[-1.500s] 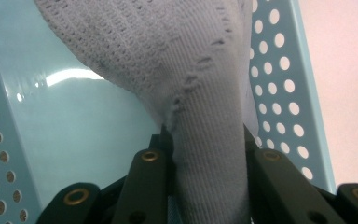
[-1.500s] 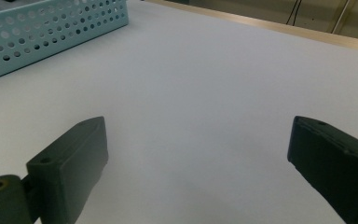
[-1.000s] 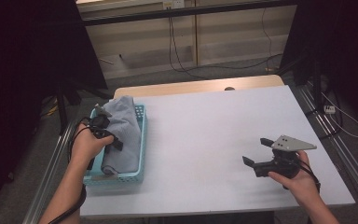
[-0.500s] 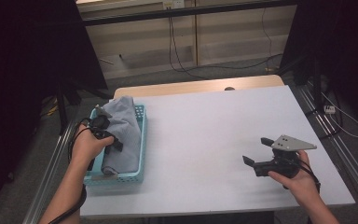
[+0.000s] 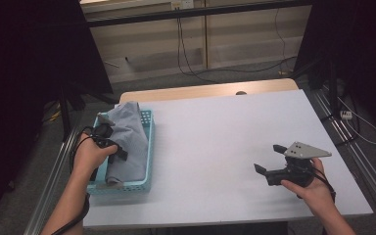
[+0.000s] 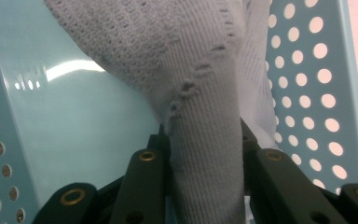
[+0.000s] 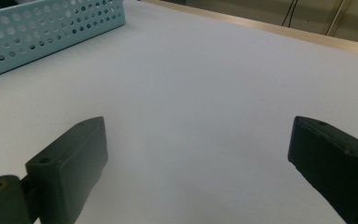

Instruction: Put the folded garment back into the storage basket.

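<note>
A grey knit cloth (image 5: pixel 127 139) lies heaped in a light-blue perforated basket (image 5: pixel 149 147) at the table's left edge. My left gripper (image 5: pixel 110 143) reaches into the basket from the left and is shut on a fold of the cloth. In the left gripper view the cloth (image 6: pixel 200 93) rises pinched between the two black jaws of the left gripper (image 6: pixel 205 144), with the basket's floor (image 6: pixel 74 107) behind it. My right gripper (image 5: pixel 268 157) rests low over the white table (image 5: pixel 215 127) at the front right. In its own view the right gripper (image 7: pixel 198 135) stands open with nothing between its jaws.
The basket's side wall (image 7: pixel 42 32) is at the far left of the right gripper view. A wooden strip (image 5: pixel 200 92) runs along the table's far edge. Metal rails (image 5: pixel 352 156) flank the table, and cables (image 5: pixel 235 68) lie on the floor beyond it.
</note>
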Motion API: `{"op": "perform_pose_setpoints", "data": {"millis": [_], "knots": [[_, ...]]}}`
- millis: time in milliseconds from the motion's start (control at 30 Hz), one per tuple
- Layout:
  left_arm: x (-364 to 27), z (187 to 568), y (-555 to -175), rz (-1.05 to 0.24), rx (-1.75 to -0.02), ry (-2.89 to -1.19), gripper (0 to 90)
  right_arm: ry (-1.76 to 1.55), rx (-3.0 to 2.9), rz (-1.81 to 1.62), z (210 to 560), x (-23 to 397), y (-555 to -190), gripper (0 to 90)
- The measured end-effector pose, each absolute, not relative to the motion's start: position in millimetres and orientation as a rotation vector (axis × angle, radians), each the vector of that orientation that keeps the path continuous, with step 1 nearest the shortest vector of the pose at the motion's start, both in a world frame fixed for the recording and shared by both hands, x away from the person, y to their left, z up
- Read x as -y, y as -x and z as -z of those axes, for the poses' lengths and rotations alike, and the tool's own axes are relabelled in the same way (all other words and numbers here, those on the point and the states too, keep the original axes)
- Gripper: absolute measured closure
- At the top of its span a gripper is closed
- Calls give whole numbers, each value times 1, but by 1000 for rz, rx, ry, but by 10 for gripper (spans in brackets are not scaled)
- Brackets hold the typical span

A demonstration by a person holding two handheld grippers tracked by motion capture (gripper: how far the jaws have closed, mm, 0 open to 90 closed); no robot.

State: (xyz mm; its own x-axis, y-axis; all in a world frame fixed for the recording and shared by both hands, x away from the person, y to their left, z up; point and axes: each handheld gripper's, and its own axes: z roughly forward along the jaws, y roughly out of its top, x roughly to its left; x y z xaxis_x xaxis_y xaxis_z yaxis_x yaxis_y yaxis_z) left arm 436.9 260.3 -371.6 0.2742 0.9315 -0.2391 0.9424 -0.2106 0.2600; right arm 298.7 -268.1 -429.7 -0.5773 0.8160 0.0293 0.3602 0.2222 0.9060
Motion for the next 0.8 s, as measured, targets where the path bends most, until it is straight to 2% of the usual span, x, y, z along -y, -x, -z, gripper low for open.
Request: {"op": "perform_pose_setpoints", "data": {"millis": [133,633,800], "knots": [[-262,372,-437,23,-1694,-2200,663,-1080,-2042,-1329,429,268,-298,45],[-265,373,-436,10,-1711,-2159,568,-1079,-2049,-1327,430,268,-299,45],[-269,373,-436,1,-1696,-2161,512,-1082,-2045,-1329,430,268,-300,45]]}}
